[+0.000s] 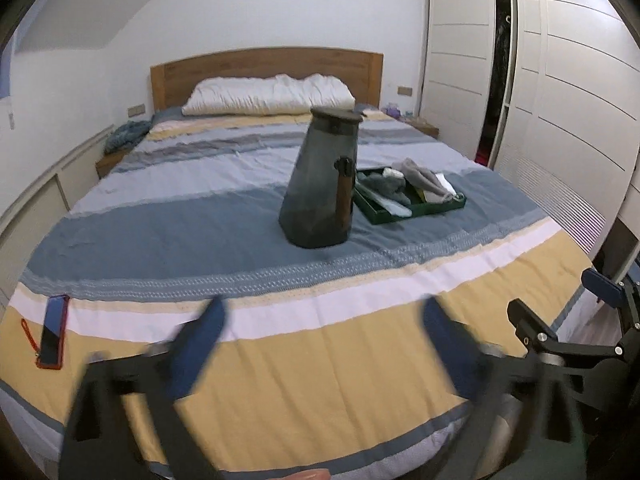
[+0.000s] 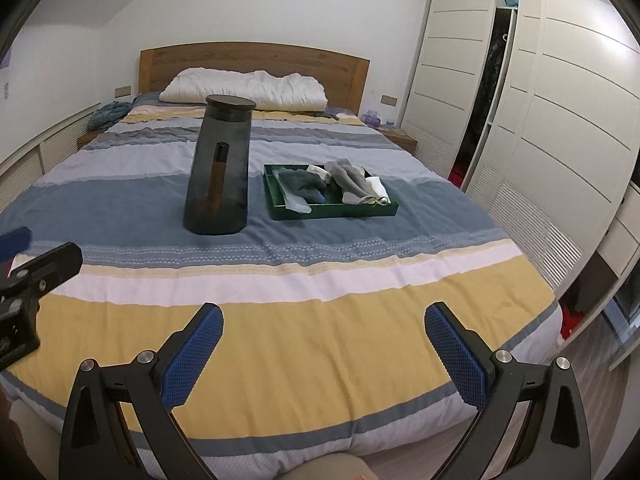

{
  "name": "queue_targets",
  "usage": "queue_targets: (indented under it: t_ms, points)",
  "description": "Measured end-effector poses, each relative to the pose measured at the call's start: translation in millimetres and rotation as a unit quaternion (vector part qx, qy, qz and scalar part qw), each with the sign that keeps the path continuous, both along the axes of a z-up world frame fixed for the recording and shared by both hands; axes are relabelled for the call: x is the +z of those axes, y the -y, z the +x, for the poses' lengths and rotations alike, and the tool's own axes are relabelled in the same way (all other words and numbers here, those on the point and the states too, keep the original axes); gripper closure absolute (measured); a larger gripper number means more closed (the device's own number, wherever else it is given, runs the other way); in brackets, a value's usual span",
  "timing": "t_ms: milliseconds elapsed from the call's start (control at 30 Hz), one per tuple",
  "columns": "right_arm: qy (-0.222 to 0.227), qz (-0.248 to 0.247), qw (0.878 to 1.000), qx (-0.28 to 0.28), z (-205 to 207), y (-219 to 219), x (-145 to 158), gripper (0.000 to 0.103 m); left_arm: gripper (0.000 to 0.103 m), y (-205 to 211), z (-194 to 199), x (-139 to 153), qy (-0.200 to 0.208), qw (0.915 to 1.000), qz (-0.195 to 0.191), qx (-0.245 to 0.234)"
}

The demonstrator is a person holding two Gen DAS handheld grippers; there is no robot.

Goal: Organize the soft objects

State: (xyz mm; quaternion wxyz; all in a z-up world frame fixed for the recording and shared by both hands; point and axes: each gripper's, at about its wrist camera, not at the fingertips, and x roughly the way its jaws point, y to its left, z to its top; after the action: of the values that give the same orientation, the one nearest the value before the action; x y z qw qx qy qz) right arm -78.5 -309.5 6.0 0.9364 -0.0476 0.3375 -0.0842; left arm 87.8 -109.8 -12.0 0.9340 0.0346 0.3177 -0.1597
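Socks [image 2: 344, 178] lie piled in the green tray [image 2: 394, 211] far up the bed [image 2: 280, 300], nearer the right hand-held gripper [image 2: 324, 316]; both it and the left hand-held gripper [image 1: 322, 312] gape empty.

- Premises: a bedroom in a private home.
- A double bed [image 2: 280, 264] fills most of the room, made up with a striped cover in blue, white and yellow.
- A wooden headboard [image 2: 252, 60] stands against the far white wall, with a white pillow [image 2: 244, 86] lying just in front of it.
- Low wooden bedside tables [image 2: 402, 140] sit on either side of the bed head.
- A tall white wardrobe [image 2: 560, 120] lines the right-hand wall; one door stands ajar, with items visible inside.
- A phone [image 1: 54, 332] in a red case lies on the bed cover near its edge.
- Wall sockets [image 2: 388, 100] are set beside the headboard.
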Motion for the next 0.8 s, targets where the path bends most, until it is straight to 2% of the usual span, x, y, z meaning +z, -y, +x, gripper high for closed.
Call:
queue_targets:
  t_ms: [100,800]
  points:
    - [0.004,-0.003,1.0,0.003,-4,-2,2,0.0,0.001,-5,-8,6,0.029,0.9994,-0.014,0.014]
    - [0.009,0.006,1.0,0.011,-13,-6,3,0.0,0.001,-5,-19,12,0.034,0.9994,0.009,0.001]
